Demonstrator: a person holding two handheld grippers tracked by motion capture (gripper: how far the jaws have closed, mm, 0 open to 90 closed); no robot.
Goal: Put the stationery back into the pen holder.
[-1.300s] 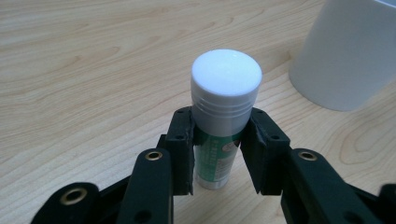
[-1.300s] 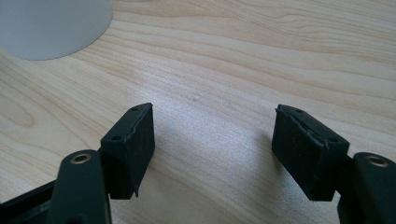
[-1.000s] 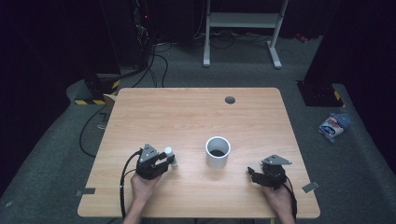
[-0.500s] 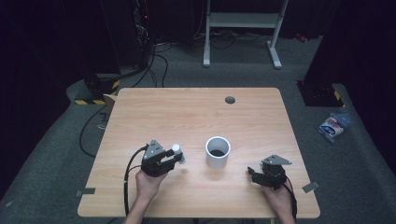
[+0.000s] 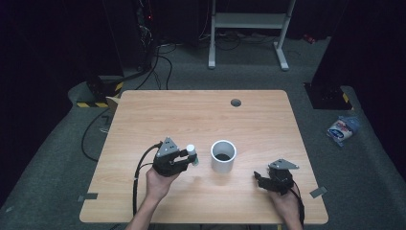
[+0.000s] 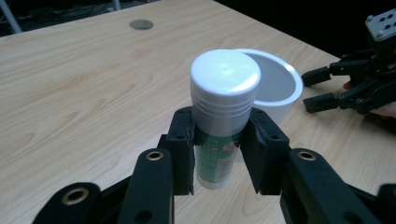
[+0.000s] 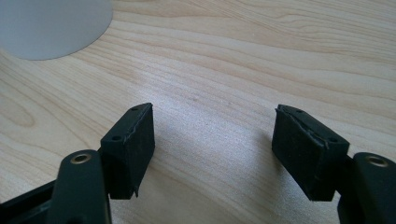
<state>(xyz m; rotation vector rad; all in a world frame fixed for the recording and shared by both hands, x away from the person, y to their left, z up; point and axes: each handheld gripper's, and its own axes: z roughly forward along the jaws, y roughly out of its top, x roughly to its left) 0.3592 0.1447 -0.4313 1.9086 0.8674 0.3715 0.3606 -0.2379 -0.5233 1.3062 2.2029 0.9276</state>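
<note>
Sitting upright between the jaws of the left gripper (image 6: 219,154), a small white-capped bottle with a green label (image 6: 223,112) is being pinched on both sides of its body, its base hanging clear of the wooden table (image 5: 191,115); in the high view the same bottle (image 5: 191,152) is sitting at about 9 o'clock from the white cup (image 5: 223,156), just beside it and not touching. Seen in the left gripper view, the cup (image 6: 275,91) is standing just behind the bottle at roughly 1 o'clock, open mouth up. The left gripper (image 5: 189,160) is being held by a hand (image 5: 158,184) coming in from 6 o'clock. The right gripper (image 5: 261,178) is resting at about 4 o'clock from the cup, well apart from it, jaws spread with nothing but bare wood between them (image 7: 212,140). A dark round hole (image 5: 235,102) is lying near the table's far edge at 12 o'clock. A small packet (image 5: 342,129) is lying on the floor at 3 o'clock.
</note>
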